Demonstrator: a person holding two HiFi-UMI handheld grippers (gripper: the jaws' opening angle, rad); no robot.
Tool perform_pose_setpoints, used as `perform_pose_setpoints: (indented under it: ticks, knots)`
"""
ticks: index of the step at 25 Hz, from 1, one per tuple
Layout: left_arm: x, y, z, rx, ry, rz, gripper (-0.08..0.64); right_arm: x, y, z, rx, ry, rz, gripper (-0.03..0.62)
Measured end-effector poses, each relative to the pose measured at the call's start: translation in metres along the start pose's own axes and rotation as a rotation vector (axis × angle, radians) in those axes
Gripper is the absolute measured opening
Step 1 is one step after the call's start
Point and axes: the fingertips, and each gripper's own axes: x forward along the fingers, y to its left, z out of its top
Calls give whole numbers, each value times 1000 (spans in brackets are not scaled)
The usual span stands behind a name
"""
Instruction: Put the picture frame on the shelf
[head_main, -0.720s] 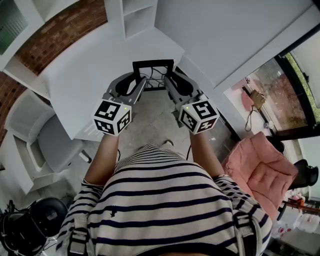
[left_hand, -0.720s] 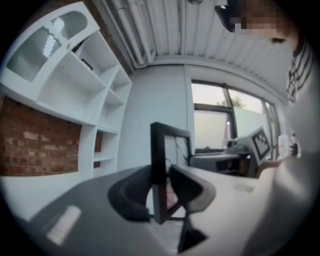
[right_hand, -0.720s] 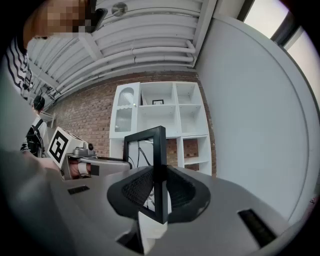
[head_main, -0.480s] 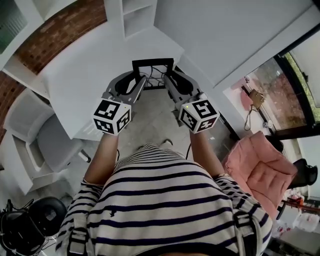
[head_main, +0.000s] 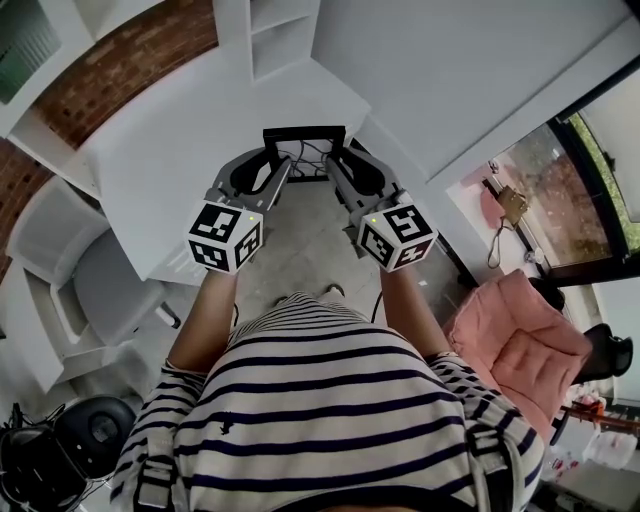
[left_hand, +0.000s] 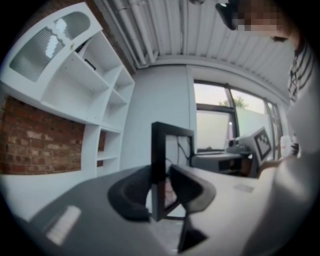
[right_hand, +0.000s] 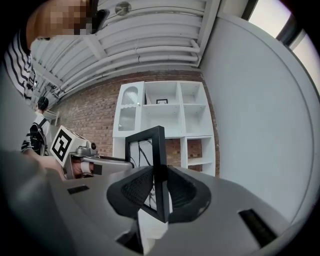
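Placement is outstanding. The picture frame is held upright in the air, well short of the shelf. The left gripper and the right gripper each clamp one side edge, jaws parted only by its thickness. By my judgement, the carry to the shelf and the release are still to do.

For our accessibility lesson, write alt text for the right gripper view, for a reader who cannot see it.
The right gripper is clamped on one side of a black picture frame held upright, while the left gripper grips its far side. Behind them a white shelf stands against a brick wall.
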Motion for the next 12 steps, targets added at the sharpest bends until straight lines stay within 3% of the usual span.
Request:
perform_pose_setpoints:
  ticks: [12]
  knots:
    - [0,0,-9,-17,26,6,117,1,-1,-11,37,26,-16,77]
